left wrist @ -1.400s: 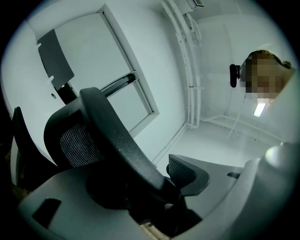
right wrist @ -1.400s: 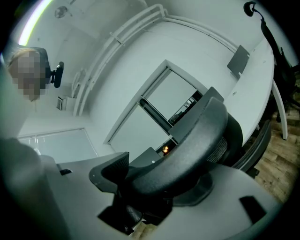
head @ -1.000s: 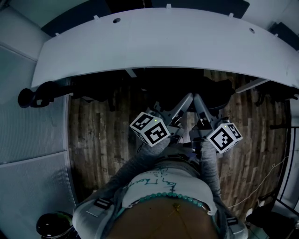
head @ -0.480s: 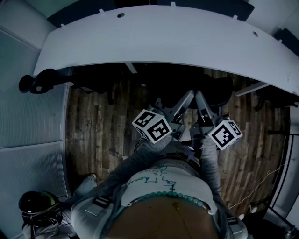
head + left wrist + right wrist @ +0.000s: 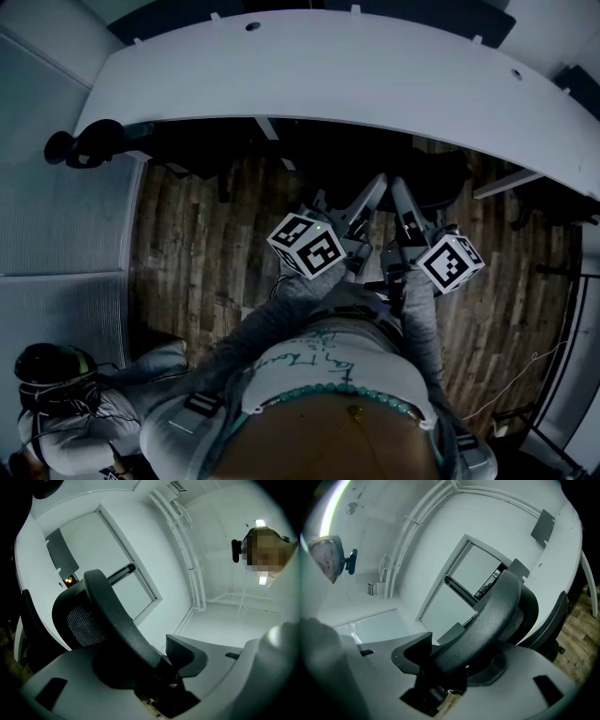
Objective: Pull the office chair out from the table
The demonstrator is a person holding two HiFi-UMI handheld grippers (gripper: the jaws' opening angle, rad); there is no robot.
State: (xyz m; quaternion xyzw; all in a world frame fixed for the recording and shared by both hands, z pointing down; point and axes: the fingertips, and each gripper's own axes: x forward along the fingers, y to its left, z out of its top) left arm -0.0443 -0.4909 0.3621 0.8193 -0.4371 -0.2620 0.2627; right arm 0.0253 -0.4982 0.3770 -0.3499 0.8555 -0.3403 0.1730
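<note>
The chair [image 5: 429,178] sits tucked under the table [image 5: 328,84]. The left gripper [image 5: 373,187] and right gripper [image 5: 401,192] have just been closing on its stiff top back rim, pads touching. It is probably heavy but free-rolling, so a steady pull there should do

Head view overhead; gripper views close on office chair [image 5: 112,616]

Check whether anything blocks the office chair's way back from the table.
Nothing visible lies on the wood floor behind the office chair. Only the person doing the pulling stands directly behind it and would need to step back. A second person crouches at the lower left, well off that path.
</note>
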